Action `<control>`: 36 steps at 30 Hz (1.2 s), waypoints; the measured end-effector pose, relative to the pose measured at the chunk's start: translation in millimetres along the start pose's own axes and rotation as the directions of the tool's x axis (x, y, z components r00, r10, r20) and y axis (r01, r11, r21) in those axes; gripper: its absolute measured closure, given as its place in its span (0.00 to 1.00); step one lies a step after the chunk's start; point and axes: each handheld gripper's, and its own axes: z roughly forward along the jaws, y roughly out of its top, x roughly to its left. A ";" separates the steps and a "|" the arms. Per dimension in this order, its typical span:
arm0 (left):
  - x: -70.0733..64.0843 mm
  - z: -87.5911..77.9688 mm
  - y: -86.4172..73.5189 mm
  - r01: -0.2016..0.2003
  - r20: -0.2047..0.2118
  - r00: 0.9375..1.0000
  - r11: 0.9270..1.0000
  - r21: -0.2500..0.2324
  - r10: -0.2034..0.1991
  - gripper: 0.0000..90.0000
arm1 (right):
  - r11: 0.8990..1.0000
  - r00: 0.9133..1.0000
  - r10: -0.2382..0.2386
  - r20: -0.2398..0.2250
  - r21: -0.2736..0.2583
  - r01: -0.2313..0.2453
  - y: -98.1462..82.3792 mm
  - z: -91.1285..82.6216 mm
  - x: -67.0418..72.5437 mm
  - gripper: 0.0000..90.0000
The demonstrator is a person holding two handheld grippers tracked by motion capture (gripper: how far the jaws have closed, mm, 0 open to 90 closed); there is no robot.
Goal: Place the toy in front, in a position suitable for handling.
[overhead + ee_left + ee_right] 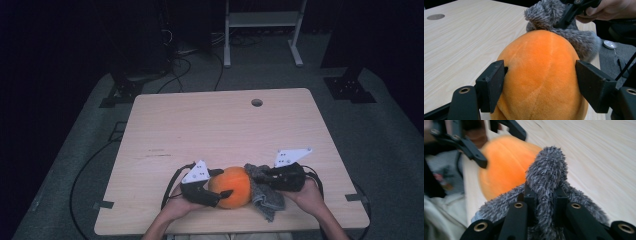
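Orange plush (541,75) sits between spread left jaws, untouched on one side; right jaws pinch grey cloth (546,177).

Plush ball (231,187) on the table (215,125) near its front edge, cloth (263,193) touching the ball's right side, cable hole (256,102) far behind the ball.
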 end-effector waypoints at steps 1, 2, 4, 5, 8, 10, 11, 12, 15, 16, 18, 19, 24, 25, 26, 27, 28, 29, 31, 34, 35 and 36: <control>0.2 0.3 -0.1 0.002 -0.003 1.000 1.000 -0.001 -0.002 0.29 | 1.000 1.000 0.003 -0.009 -0.025 -0.003 2.5 -3.7 2.7 0.86; 0.3 0.8 -0.2 0.006 -0.006 1.000 1.000 -0.005 -0.006 0.29 | 0.999 1.000 -0.008 -0.016 -0.041 0.007 4.9 -5.1 5.5 0.86; 0.3 1.1 0.2 0.009 -0.010 1.000 1.000 -0.004 -0.009 0.29 | 0.996 0.997 -0.040 -0.062 -0.083 0.035 13.2 -5.4 15.0 0.86; 0.5 0.4 0.7 0.010 -0.001 1.000 1.000 -0.001 -0.010 0.29 | 0.996 0.997 -0.053 -0.060 -0.078 0.049 15.4 -3.6 17.7 0.86; 3.0 -3.3 4.2 0.015 0.016 1.000 1.000 0.004 -0.016 0.19 | 0.997 0.996 -0.079 -0.032 -0.022 0.078 12.9 6.8 17.6 0.86; 6.5 -0.9 2.5 0.051 0.033 0.998 0.998 0.026 -0.052 0.12 | 0.998 0.998 -0.046 -0.040 -0.036 0.045 7.6 5.3 12.7 0.86; 8.2 1.0 1.6 0.061 0.042 0.997 0.997 0.049 -0.063 0.10 | 0.999 0.999 -0.046 -0.028 -0.029 0.045 6.7 3.4 11.4 0.86; 9.4 3.4 -0.7 0.078 0.056 0.995 0.996 0.052 -0.081 0.10 | 0.999 0.999 -0.047 -0.022 -0.028 0.046 6.0 2.4 10.1 0.86; 6.4 4.5 -2.2 0.056 0.039 0.998 0.998 0.038 -0.057 0.21 | 0.999 1.000 -0.028 -0.013 -0.031 0.028 5.5 0.8 9.8 0.86; 4.5 4.3 -2.4 0.048 0.027 0.998 0.998 0.030 -0.049 0.25 | 0.998 0.999 -0.033 -0.018 -0.049 0.032 8.1 -0.7 12.1 0.86; 0.5 4.0 -1.5 0.009 0.009 1.000 1.000 0.029 -0.009 0.33 | 0.995 0.998 -0.048 -0.045 -0.090 0.044 15.3 -3.6 18.1 0.86; -1.0 3.7 -0.6 -0.003 0.004 1.000 1.000 0.031 0.003 0.34 | 0.994 0.997 -0.061 -0.055 -0.099 0.056 18.0 -2.9 20.0 0.86; -1.6 -1.6 4.2 -0.017 -0.026 1.000 1.000 0.025 0.018 0.39 | 0.998 0.999 -0.039 -0.021 -0.049 0.037 6.8 1.7 10.5 0.86; -2.0 -1.9 5.2 -0.019 -0.028 0.999 1.000 0.022 0.019 0.40 | 0.999 1.000 -0.019 -0.008 -0.039 0.018 2.9 -0.3 6.2 0.86; -3.0 -1.8 6.7 -0.019 -0.031 0.999 1.000 0.014 0.020 0.40 | 0.999 1.000 -0.010 -0.002 -0.033 0.010 1.9 -1.9 4.9 0.86; -4.2 -2.4 9.4 -0.029 -0.037 0.999 0.999 0.016 0.029 0.40 | 0.999 1.000 -0.008 0.006 -0.036 0.008 2.5 -4.1 5.4 0.86; -5.0 -2.7 10.9 -0.033 -0.041 0.999 0.999 0.013 0.034 0.40 | 0.998 1.000 -0.017 0.004 -0.059 0.017 6.2 -6.9 9.6 0.86; -6.2 -3.1 13.0 -0.038 -0.046 0.998 0.999 0.008 0.039 0.40 | 0.997 1.000 -0.028 -0.004 -0.075 0.028 9.5 -8.2 13.1 0.86; -8.0 -5.6 17.0 -0.045 -0.053 0.998 0.999 -0.011 0.044 0.40 | 0.991 0.997 -0.063 -0.041 -0.122 0.058 19.2 -9.0 22.6 0.86; -7.0 -12.6 20.1 -0.034 -0.066 0.997 0.999 -0.022 0.032 0.40 | 0.990 0.996 -0.076 -0.038 -0.125 0.071 22.8 -4.4 24.3 0.86; -6.1 -14.0 20.2 -0.035 -0.074 0.997 0.999 -0.012 0.034 0.40 | 0.993 0.998 -0.061 -0.026 -0.103 0.058 19.1 -0.8 20.0 0.86; -5.5 -14.2 19.7 -0.036 -0.079 0.996 0.999 -0.002 0.036 0.40 | 0.997 0.999 -0.050 -0.004 -0.058 0.049 14.1 5.1 15.9 0.86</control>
